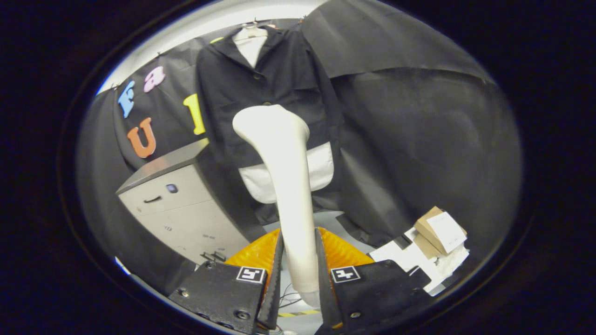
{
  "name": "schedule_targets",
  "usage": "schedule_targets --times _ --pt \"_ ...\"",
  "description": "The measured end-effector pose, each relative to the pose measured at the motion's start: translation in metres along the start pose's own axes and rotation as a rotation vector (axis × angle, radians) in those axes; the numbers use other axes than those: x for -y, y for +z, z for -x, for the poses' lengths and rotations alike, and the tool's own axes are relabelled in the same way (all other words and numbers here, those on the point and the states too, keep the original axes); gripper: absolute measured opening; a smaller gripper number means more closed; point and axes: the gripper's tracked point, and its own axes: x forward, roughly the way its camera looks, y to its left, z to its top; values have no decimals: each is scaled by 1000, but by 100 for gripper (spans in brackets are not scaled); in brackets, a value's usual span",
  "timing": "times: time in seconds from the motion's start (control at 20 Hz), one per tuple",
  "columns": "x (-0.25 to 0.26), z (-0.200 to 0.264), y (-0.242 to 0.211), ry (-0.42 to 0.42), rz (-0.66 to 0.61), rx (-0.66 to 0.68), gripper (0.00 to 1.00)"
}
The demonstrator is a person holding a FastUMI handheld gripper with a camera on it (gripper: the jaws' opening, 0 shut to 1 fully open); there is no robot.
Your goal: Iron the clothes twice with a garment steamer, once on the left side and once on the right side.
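Between the fingers: tool (300,274) pinching steamer (286,186) handle; dark shirt (270,88) hanging at 12 o'clock; cabinet (181,209) at 10 o'clock.

The steamer (288,186) rises from between the claw (300,265) fingers and covers the middle of the jacket (279,79) hanging beyond it. Its lower end is hidden behind the fingers. The cabinet (181,204) on the left hides the jacket's lower left edge. The boxes (440,230) on the right floor have labels too small to read.
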Motion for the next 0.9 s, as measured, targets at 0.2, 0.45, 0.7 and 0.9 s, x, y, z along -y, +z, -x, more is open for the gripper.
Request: schedule_targets --times 0.2,0.45,0.7,0.9 --pt "-58 71 -29 31 62 -10 38" --pt "-116 119 -61 110 137 -30 38" --pt "-140 143 -66 139 183 20 38" --pt "-147 150 -64 137 215 46 38"
